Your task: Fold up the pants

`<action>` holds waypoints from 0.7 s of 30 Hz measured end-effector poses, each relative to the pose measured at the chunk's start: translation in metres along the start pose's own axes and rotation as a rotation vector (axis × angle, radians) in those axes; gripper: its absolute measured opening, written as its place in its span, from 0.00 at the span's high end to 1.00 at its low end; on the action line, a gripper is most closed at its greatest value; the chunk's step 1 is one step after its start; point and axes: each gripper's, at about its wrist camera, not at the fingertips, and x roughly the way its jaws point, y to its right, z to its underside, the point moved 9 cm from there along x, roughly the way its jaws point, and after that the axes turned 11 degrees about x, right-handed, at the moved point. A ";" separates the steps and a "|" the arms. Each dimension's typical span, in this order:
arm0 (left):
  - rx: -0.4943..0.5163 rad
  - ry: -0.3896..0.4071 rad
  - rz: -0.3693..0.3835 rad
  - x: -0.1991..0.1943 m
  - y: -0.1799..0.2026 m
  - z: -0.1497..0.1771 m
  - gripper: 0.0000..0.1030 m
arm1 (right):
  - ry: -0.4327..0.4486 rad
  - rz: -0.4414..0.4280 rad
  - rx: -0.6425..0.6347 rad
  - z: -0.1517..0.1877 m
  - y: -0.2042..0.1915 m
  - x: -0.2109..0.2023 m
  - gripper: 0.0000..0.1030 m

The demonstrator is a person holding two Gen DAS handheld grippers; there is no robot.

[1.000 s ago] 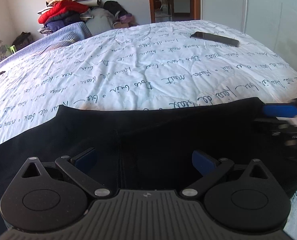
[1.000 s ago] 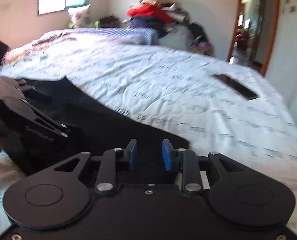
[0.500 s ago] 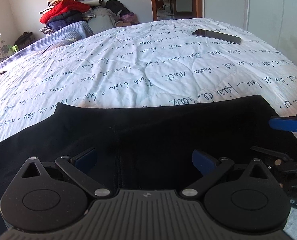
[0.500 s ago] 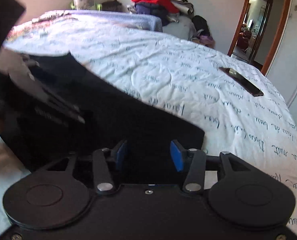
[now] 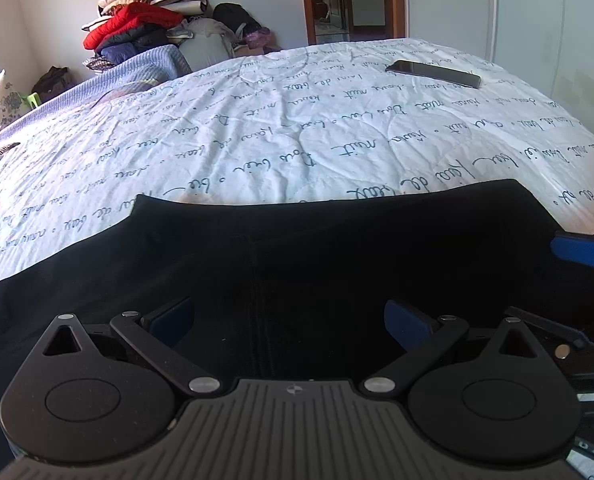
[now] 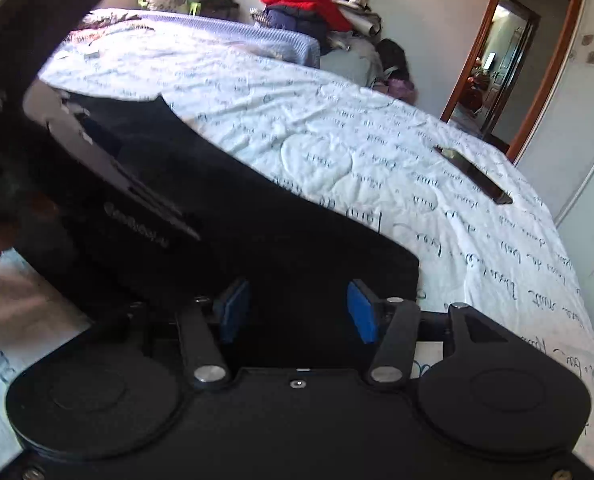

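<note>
We see the black pants point(image 5: 317, 256) lying flat along the bed's point(image 5: 257, 128) near edge. Our left tongs point(image 5: 289, 320) stand spread over them; our right tongs point(image 6: 297, 308) are opening, pinching nothing.

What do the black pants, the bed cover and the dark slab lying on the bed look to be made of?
Black pants: soft matte fabric, probably knit or cotton; a seam line shows and there is no sheen. Bed cover: white quilted cloth printed with script, its stitched curves puffing slightly. Dark slab: looks like a phone, with a glossy, glass-like face catching light; its body material cannot be told.
</note>
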 end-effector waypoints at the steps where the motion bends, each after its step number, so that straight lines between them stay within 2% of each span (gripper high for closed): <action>1: -0.005 0.000 -0.001 -0.002 -0.002 0.001 0.01 | 0.010 -0.010 0.005 -0.002 -0.005 -0.002 0.47; 5: -0.055 -0.005 -0.025 -0.012 -0.022 0.015 0.01 | 0.043 -0.037 0.040 -0.008 -0.035 -0.007 0.46; 7: -0.116 -0.007 -0.064 -0.020 -0.045 0.027 0.01 | 0.079 -0.042 0.096 -0.013 -0.048 -0.011 0.35; 9: -0.193 -0.017 -0.100 -0.030 -0.075 0.042 0.01 | 0.115 -0.060 0.158 -0.016 -0.063 -0.017 0.14; 11: -0.259 -0.025 -0.147 -0.041 -0.105 0.061 0.01 | 0.135 -0.073 0.210 -0.018 -0.079 -0.023 0.12; 14: -0.266 -0.026 -0.316 -0.069 -0.158 0.089 0.01 | 0.109 -0.101 0.287 -0.016 -0.101 -0.027 0.10; 18: -0.194 -0.112 -0.679 -0.127 -0.232 0.123 0.00 | 0.052 -0.148 0.381 -0.011 -0.113 -0.031 0.10; 19: -0.196 -0.120 -0.760 -0.146 -0.250 0.129 0.01 | 0.051 -0.158 0.392 -0.010 -0.113 -0.032 0.10; 21: -0.255 -0.113 -0.857 -0.186 -0.281 0.139 0.01 | 0.072 -0.154 0.389 -0.010 -0.109 -0.036 0.10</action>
